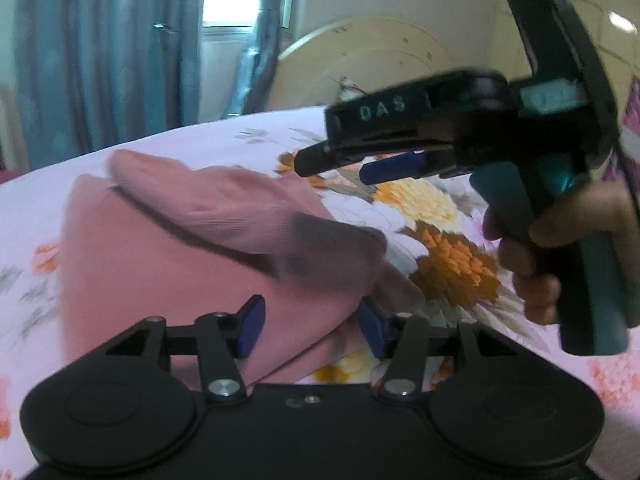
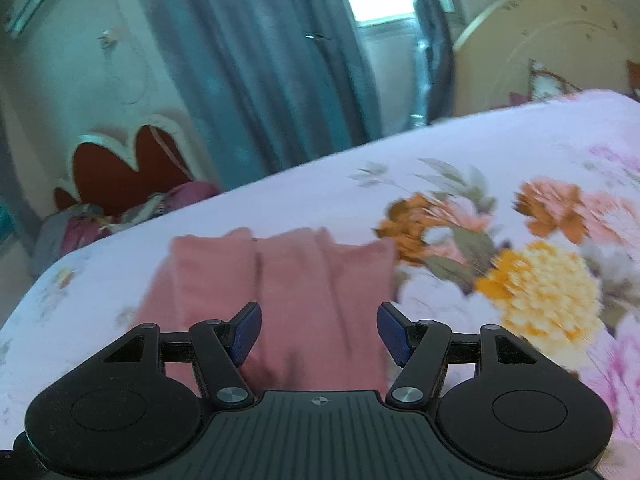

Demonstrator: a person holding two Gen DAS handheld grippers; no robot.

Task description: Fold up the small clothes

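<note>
Garment: pink knit cloth lies partly folded on floral bedsheet.
Left gripper: jaws apart, empty.
Right gripper: jaws apart, empty.
Remaining: likely final fold.

soft matt pink cloth garment

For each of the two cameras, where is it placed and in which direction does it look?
Left wrist: sits on the left gripper, looks over the pink cloth to the curtains; shows the right gripper and right hand.
Right wrist: sits on the right gripper, looks down across the same cloth; shows only its own fingers.
Shared: cloth, floral bedsheet, curtains, headboard.
</note>
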